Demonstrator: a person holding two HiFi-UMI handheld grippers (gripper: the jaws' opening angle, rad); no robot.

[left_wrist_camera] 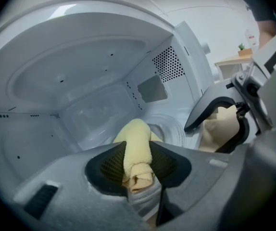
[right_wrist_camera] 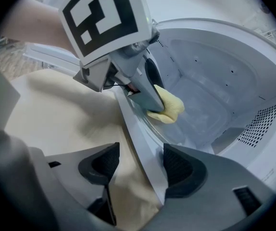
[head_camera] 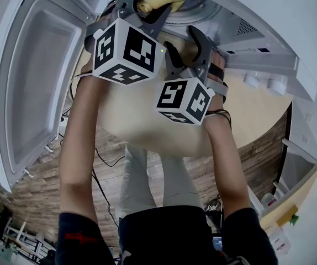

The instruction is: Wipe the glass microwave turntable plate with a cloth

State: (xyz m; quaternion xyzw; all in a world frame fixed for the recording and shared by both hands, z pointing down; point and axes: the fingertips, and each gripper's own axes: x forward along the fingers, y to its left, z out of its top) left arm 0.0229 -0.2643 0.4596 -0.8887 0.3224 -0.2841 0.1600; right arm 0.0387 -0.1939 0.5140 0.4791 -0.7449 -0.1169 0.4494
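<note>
Both jaws of the left gripper (left_wrist_camera: 138, 170) are clamped on a rolled yellow cloth (left_wrist_camera: 137, 146), held at the near rim of the glass turntable plate (left_wrist_camera: 172, 129). The right gripper (right_wrist_camera: 137, 167) is held wide open astride the microwave's front edge (right_wrist_camera: 140, 138); open room is left deeper inside

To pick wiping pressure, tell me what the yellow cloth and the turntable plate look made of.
Yellow cloth: soft terry-like fabric, matte; it shows a nubby pile and rolls into folds. Turntable plate: probably clear glass, glossy; it looks see-through and its rim catches light.
</note>
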